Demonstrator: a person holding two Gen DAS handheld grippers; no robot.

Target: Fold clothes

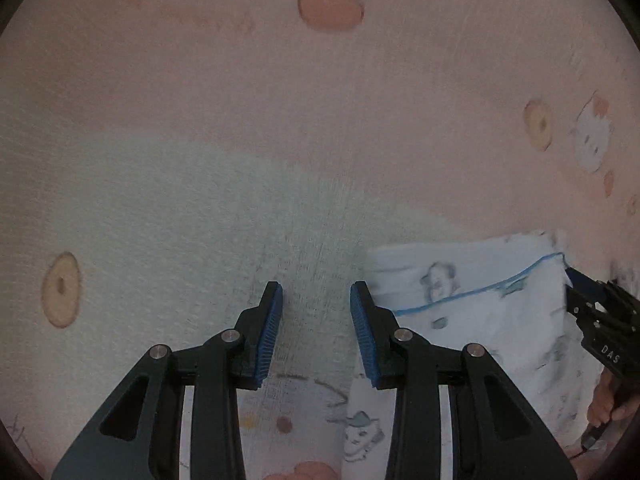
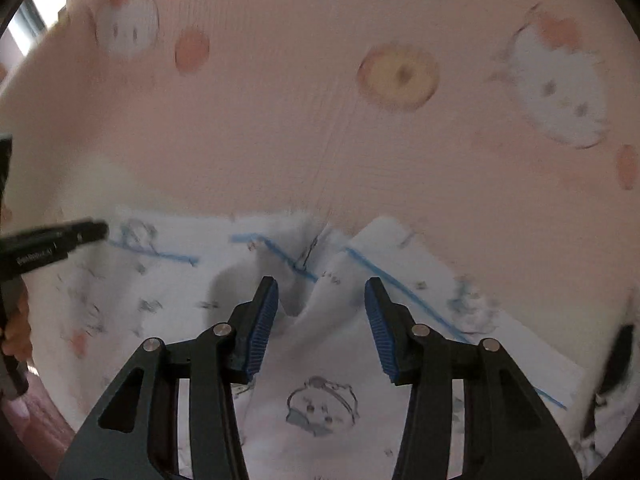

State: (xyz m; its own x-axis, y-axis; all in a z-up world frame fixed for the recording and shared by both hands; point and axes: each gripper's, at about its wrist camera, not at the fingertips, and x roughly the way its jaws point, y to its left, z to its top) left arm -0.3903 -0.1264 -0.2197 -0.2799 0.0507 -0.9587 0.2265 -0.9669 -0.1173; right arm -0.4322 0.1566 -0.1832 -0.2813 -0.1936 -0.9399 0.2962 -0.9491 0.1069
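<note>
Both hand-held grippers hang empty over a pink cartoon-print bedsheet (image 2: 304,128), on which a white printed garment (image 2: 160,304) with a thin blue trim line lies partly folded and bunched. The right gripper (image 2: 322,320) points steeply down at the garment's rumpled middle, its blue pads (image 2: 262,326) parted to a moderate gap with a raised fold of cloth below them but nothing pinched. The left gripper (image 1: 316,330) stands just off the garment's left edge, its jaws likewise partly apart over bare sheet, gripping nothing. Judged from this layout, a fold appears to have been let go and the work sits between grasps; the next move would call for each gripper to pick a fresh edge or corner of the garment, close on a single layer and carry it across without dragging the pile askew. The loose ridge at the garment's centre looks likely to need smoothing first. The right wrist view shows the garment's full spread, its crumpled centre and a printed character near the bottom, with the left gripper only as a dark blur at the garment's left edge. The left wrist view instead shows the garment (image 1: 480,320) from the side, the right gripper (image 1: 576,284) at its far edge, and part of a hand (image 1: 608,400) holding that tool.
</note>
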